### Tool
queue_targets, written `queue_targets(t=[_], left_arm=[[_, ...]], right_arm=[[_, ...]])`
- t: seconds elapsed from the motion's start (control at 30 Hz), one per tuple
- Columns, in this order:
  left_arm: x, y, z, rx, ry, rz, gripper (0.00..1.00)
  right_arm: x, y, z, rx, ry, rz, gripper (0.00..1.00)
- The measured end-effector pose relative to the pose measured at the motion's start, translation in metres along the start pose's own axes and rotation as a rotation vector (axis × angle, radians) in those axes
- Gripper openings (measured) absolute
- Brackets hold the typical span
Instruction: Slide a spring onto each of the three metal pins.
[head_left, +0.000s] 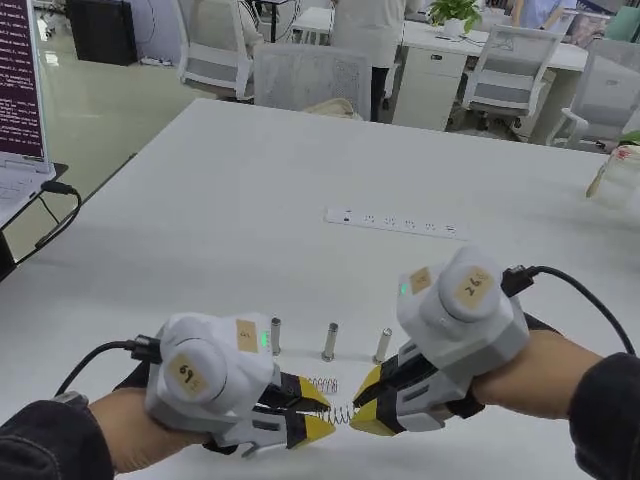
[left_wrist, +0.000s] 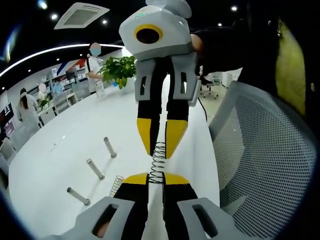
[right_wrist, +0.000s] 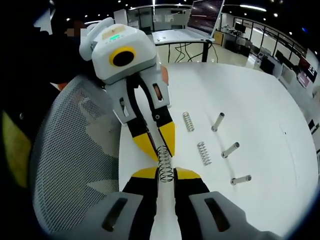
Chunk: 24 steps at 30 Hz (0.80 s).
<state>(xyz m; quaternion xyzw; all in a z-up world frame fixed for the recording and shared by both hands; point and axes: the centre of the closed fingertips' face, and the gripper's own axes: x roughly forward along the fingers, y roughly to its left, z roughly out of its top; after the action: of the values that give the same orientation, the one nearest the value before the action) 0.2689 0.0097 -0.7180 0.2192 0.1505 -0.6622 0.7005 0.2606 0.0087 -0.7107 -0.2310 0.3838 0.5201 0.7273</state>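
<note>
Spring (head_left: 342, 412): lower centre of head view, spanning gap between two tools. Left gripper (head_left: 315, 412): jaws clenched on one end. Right gripper (head_left: 362, 405): jaws clenched on other end. Metal pins (head_left: 330, 341): three, upright, in row just above (all bare). Loose spring (head_left: 322, 384): lying on white table (head_left: 250, 200), between pins and tools.

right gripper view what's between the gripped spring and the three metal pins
Two loose coiled metal springs lie on the white table between the gripped spring and the pins, as the right gripper view shows.
</note>
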Motion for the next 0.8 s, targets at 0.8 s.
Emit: queue_targets(t=[0.8], left_arm=[[-0.005,0.000,0.005,-0.060,-0.038,0.001,0.02]], right_arm=[[-0.002,0.001,0.004,0.141,-0.159,0.054,0.07]])
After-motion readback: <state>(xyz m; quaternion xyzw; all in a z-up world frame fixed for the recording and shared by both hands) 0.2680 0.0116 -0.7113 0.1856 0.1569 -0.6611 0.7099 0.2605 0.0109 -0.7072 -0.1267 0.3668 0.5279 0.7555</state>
